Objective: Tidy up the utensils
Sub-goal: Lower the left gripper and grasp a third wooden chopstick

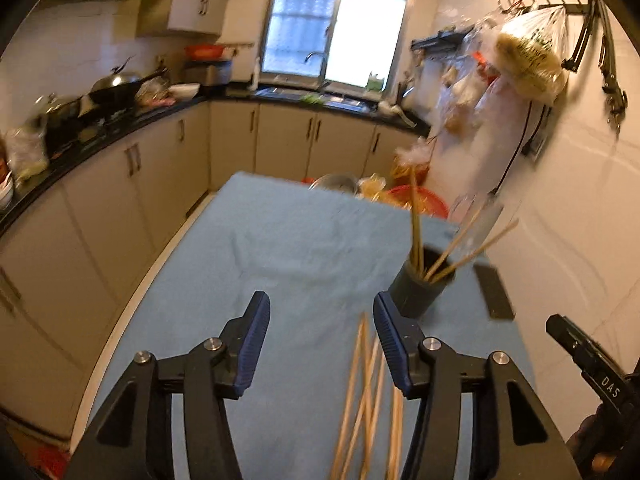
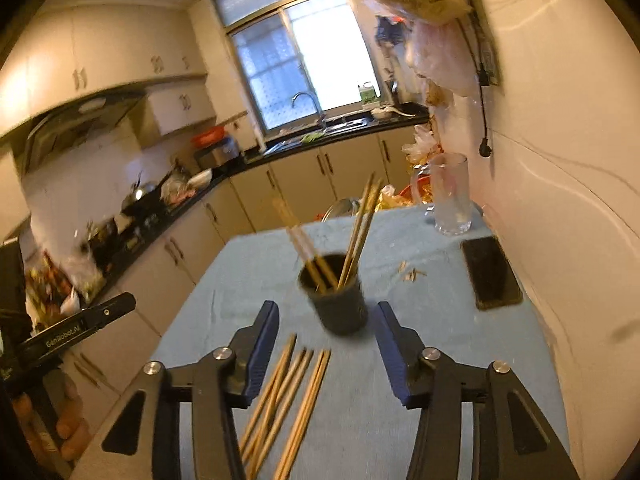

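Note:
A dark cup (image 1: pixel 420 284) (image 2: pixel 335 300) stands on the blue cloth-covered table (image 1: pixel 280 240) (image 2: pixel 260 264) with several wooden chopsticks sticking out of it. More loose chopsticks (image 1: pixel 368 400) (image 2: pixel 284 400) lie flat on the cloth nearer to me. My left gripper (image 1: pixel 320 316) is open above the cloth, with the loose chopsticks below its right finger and the cup just beyond it. My right gripper (image 2: pixel 328 324) is open too, with nothing between its pads; the cup sits just past its fingertips and the loose chopsticks lie below its left finger.
A black phone (image 2: pixel 490 272) (image 1: pixel 494 292) lies on the cloth at the right, near the white wall. A glass mug (image 2: pixel 450 196) stands at the far right corner. Past the table's far end are a red basin (image 1: pixel 424 200) and a metal bowl. Kitchen counters run along the left.

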Tool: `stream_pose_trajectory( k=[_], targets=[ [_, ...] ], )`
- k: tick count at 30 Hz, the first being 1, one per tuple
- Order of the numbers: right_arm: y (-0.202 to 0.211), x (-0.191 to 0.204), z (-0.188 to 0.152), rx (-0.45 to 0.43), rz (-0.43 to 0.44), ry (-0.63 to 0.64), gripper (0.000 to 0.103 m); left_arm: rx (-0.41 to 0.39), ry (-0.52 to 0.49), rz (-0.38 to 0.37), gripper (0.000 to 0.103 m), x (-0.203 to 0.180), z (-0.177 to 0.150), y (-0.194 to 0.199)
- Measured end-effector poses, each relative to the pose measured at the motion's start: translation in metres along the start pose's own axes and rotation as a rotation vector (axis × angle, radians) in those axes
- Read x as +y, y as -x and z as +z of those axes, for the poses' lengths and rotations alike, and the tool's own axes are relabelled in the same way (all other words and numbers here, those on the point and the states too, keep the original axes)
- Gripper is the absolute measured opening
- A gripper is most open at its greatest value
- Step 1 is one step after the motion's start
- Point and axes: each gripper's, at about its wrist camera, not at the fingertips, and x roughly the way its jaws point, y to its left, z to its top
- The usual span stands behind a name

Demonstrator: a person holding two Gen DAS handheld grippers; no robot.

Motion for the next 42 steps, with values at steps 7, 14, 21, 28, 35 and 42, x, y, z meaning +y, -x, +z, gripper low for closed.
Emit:
stream_pose_trajectory(
  k=[7, 14, 21, 28, 35, 42],
  targets=[
    [0.025, 0.019, -0.046, 0.087, 0.059, -0.014, 0.054, 0.049, 0.025, 0.016, 0.055, 0.017, -0.046, 0.032],
    [0.050, 0.035, -0.073, 0.096, 0.039, 0.011, 0.054, 0.021, -0.010, 0.024, 0.064, 0.020, -0.067, 0.064],
    [0.055, 0.035, -0.073, 0.118, 0.005, 0.001, 0.052, 0.039, -0.026, -0.013, 0.064, 0.017, -0.064, 0.063],
    [0.038, 0.034, -0.071, 0.149, 0.003, 0.007, 0.046, 0.083, -0.022, -0.028, 0.064, 0.014, -0.062, 0.038],
    [-0.014, 0.023, -0.073, 0.233, 0.007, -0.002, 0.039, 0.212, -0.001, -0.067, 0.064, 0.010, -0.062, -0.027],
    [-0.091, 0.005, -0.071, 0.357, 0.029, -0.053, 0.031, 0.335, -0.018, -0.072, 0.064, 0.002, -0.059, -0.106]
  ],
)
